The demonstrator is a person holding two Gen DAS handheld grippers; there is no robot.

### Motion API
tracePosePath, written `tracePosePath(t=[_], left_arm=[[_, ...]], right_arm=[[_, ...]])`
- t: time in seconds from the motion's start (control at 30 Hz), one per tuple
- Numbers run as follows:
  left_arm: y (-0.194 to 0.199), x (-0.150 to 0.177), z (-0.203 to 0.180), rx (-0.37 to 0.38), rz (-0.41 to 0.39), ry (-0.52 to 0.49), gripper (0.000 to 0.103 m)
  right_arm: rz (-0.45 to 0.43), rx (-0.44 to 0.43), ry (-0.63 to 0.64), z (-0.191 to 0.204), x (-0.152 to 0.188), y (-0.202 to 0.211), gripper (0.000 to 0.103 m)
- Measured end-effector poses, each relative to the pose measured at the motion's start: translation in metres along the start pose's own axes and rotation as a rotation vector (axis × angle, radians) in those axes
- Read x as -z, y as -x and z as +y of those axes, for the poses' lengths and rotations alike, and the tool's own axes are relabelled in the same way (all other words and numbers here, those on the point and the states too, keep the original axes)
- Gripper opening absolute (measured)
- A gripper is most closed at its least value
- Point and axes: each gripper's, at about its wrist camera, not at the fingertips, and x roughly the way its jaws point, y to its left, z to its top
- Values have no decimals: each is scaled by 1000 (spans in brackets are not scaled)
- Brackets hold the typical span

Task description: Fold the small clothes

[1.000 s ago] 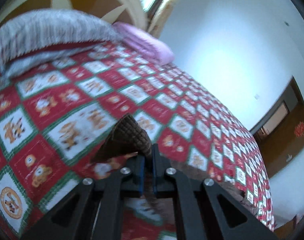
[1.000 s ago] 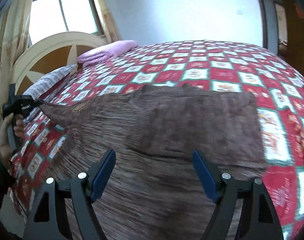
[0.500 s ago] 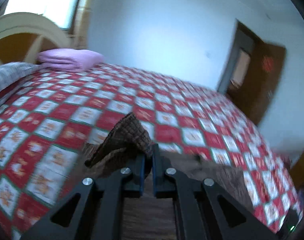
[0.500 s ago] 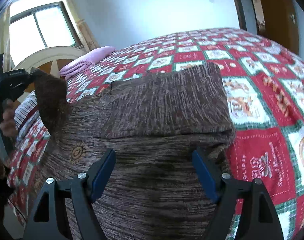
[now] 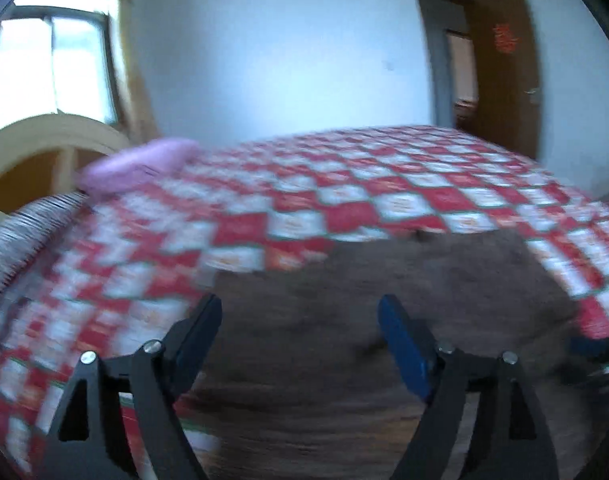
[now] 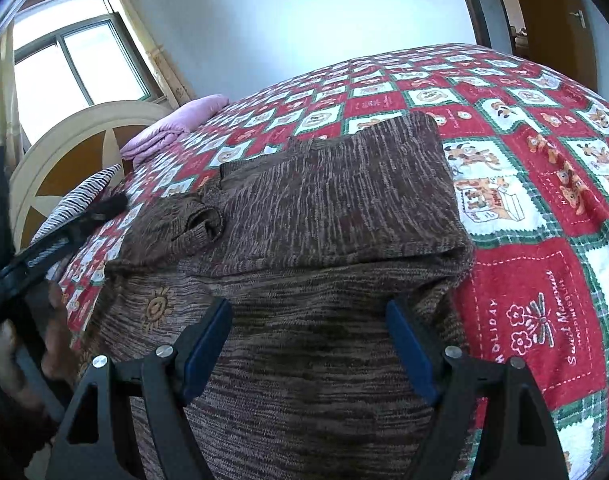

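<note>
Far left of the right wrist view: my left hand (image 6: pixel 28 360) around the handle of my left hand-held gripper (image 6: pixel 104 208), its tip over the bed edge near the striped pillow (image 6: pixel 80 200). Its own view is motion-blurred; my left hand-held gripper (image 5: pixel 298 316) has fingers (image 5: pixel 400 340) spread wide, nothing between them. Half a second ago it was pinched on the sweater's sleeve corner; now that cloth is let go.

Centre: brown knit sweater (image 6: pixel 324 220) lies flat on the bed (image 6: pixel 544 280), on the red-white-green checked quilt. Long axis runs from me toward the far wall, slightly left. Upper part is folded over the body, fold edge running across in front of the fingertips. The sleeve cuff (image 6: pixel 200 224) sits loosely bunched on the left side of the folded part, opening toward me; earlier it hung lifted in the left jaws. In the left view the sweater (image 5: pixel 384 300) is a blurred brown patch.

My right hand-held gripper (image 6: pixel 308 328) hovers over the near sweater body, fingers wide apart, empty, same as before.

Behind, left: pink folded blanket (image 6: pixel 176 124), cream headboard (image 6: pixel 76 136), window (image 6: pixel 76 64). Far right: brown door (image 6: pixel 560 20).
</note>
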Motion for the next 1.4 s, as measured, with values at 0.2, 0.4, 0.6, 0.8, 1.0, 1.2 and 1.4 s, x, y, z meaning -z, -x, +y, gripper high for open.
tracePosePath(t=[0.2,0.4,0.6,0.8,1.0,1.2,1.4], left_arm=[[-66,25,65,-190,214,-5,86],[-87,52,72,-135,328,41,86],[-89,57,79,-118,318,93,93],[-95,61,99,-46,338,196,97],[-98,64,105,-2,350,250,98],[-96,64,105,8,344,254,98],[-93,65,105,33,334,252,98]], right_arm=[[-24,40,32,11,-5,9,80],[27,-4,172,80,-46,-8,79],[152,34,361,157,-60,-89,79],[128,330,391,154,-91,-150,79],[15,454,88,67,-141,-102,79],[105,103,135,88,-94,-76,76],[245,-26,117,107,-55,-100,39]])
